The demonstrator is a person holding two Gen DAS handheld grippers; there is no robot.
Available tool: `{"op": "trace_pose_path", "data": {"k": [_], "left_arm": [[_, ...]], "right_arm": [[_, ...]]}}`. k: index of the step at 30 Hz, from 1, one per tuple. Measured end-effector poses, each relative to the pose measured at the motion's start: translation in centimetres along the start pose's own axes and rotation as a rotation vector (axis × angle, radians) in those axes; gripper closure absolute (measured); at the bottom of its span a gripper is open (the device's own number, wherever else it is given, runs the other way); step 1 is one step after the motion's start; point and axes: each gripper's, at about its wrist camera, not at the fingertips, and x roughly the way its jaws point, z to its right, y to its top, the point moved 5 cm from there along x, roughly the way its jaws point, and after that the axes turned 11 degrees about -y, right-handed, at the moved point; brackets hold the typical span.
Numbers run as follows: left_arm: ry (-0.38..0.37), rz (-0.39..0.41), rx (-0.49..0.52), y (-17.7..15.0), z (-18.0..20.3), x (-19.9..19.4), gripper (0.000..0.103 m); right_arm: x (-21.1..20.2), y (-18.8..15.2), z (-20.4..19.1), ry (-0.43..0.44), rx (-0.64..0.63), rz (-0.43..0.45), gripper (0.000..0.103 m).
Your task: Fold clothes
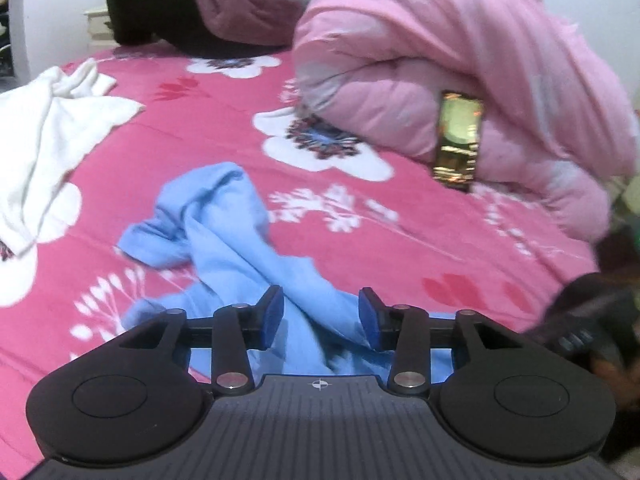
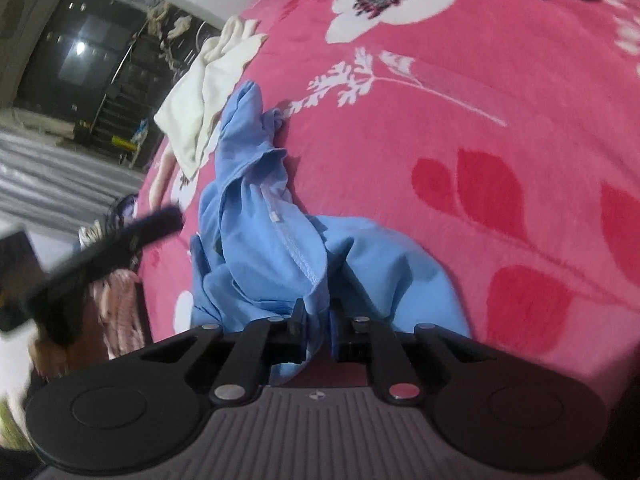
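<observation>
A crumpled light blue garment [image 1: 224,216] lies on the pink flowered bedspread [image 1: 400,248]. My left gripper [image 1: 321,318] is open just above its near end; a fold of blue cloth runs between the blue pads [image 1: 272,316], which stand apart from it. In the right wrist view the same blue garment [image 2: 256,216] stretches away from my right gripper [image 2: 316,324], whose jaws are shut on its hemmed edge. The left gripper [image 2: 120,240] shows there as a dark blur at the left. A white garment [image 1: 48,132] lies bunched further left on the bed.
A rolled pink quilt [image 1: 460,60] fills the back right, with a phone [image 1: 458,140] leaning against it. A mauve pillow [image 1: 248,4] and a black bundle [image 1: 136,8] sit at the head. The bed edge [image 2: 160,184] drops to the floor on the left.
</observation>
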Motion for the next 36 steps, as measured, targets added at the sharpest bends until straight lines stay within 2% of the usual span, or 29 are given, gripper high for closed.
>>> {"op": "trace_pose_path", "data": {"k": [3, 7, 10, 12, 15, 19, 21, 25, 27, 31, 36], "left_arm": [[0.012, -0.026, 0.023, 0.9, -0.4, 1.4, 0.057], [0.015, -0.079, 0.127, 2.1, 0.4, 3.6, 0.051], [0.043, -0.180, 0.240, 2.4, 1.2, 6.1, 0.050], [0.087, -0.253, 0.290, 2.0, 1.3, 7.8, 0.050], [0.134, -0.337, 0.288, 1.5, 0.5, 9.8, 0.055], [0.172, -0.348, 0.212, 1.6, -0.8, 10.6, 0.066], [0.186, -0.336, 0.190, 1.7, -1.1, 10.6, 0.078], [0.206, -0.299, 0.138, 1.8, -1.4, 10.5, 0.095], [0.211, -0.262, 0.113, 2.0, -1.6, 10.1, 0.097], [0.224, -0.128, 0.087, 2.9, -1.3, 8.1, 0.098], [0.225, 0.110, -0.006, 4.6, -1.2, 3.3, 0.099]], "right_arm": [[0.2, 0.0, 0.0, -0.018, -0.031, 0.002, 0.091], [0.4, 0.1, 0.2, -0.031, -0.050, 0.001, 0.091], [0.5, 0.1, 0.0, -0.038, -0.075, 0.000, 0.091], [0.5, 0.0, -0.3, -0.043, -0.095, 0.001, 0.091], [0.4, 0.0, -0.7, -0.052, -0.128, 0.013, 0.091], [0.1, -0.2, -0.9, -0.056, -0.165, 0.027, 0.091], [0.1, -0.2, -0.8, -0.053, -0.171, 0.026, 0.091], [0.1, -0.3, -0.8, -0.055, -0.180, 0.032, 0.091], [0.1, -0.2, -0.9, -0.061, -0.186, 0.040, 0.091], [-0.1, -0.2, -1.3, -0.086, -0.206, 0.069, 0.091], [-1.2, 0.2, -2.7, -0.137, -0.268, 0.159, 0.091]]}}
